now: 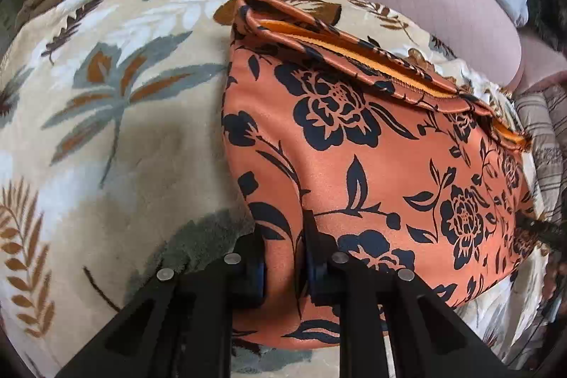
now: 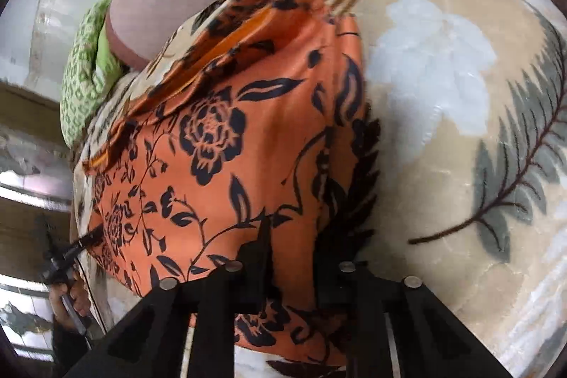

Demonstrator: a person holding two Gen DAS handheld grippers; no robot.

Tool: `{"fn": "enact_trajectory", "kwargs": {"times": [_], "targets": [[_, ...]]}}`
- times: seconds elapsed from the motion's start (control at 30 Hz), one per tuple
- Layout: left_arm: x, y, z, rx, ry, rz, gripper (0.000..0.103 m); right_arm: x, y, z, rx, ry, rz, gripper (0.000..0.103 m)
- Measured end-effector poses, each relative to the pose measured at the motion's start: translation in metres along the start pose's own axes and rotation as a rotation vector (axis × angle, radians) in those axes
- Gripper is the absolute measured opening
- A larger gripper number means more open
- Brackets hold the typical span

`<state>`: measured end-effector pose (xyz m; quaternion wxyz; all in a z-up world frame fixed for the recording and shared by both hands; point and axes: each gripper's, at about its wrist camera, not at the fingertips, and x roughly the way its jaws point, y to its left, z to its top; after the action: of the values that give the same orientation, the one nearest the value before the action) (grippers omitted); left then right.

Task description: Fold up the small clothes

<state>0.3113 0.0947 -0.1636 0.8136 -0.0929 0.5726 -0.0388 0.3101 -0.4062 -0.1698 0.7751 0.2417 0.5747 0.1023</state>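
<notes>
Both claws, left claw and right claw, pinched shut on near hem of orange satin black-floral garment on plush leaf-print blanket; lift evenly, keep hem taut while folding

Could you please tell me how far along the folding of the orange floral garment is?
Done: the orange garment lies folded over on the blanket, its top edge turned back. In hand: the left gripper and right gripper each pinch its near edge. Left: the next fold and flattening.
</notes>
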Motion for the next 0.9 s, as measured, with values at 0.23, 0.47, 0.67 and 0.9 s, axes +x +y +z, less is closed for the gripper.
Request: {"fn": "enact_trajectory", "kwargs": {"times": [0.23, 0.47, 0.67, 0.9], "targets": [[-0.049, -0.007, 0.023, 0.001, -0.048, -0.048, 0.016, -0.054, 0.018, 0.006, 0.064, -0.091, 0.154, 0.015], [-0.142, -0.01, -0.017, 0.065, -0.159, -0.056, 0.016, -0.119, 0.051, -0.033, -0.015, -0.133, 0.183, 0.015], [-0.133, 0.024, -0.127, 0.009, -0.056, -0.081, 0.017, -0.109, 0.021, -0.136, 0.001, -0.04, 0.166, 0.015], [-0.079, 0.059, -0.156, -0.113, 0.042, -0.083, 0.036, -0.064, -0.041, -0.18, 0.185, -0.012, 0.125, 0.063]]}}
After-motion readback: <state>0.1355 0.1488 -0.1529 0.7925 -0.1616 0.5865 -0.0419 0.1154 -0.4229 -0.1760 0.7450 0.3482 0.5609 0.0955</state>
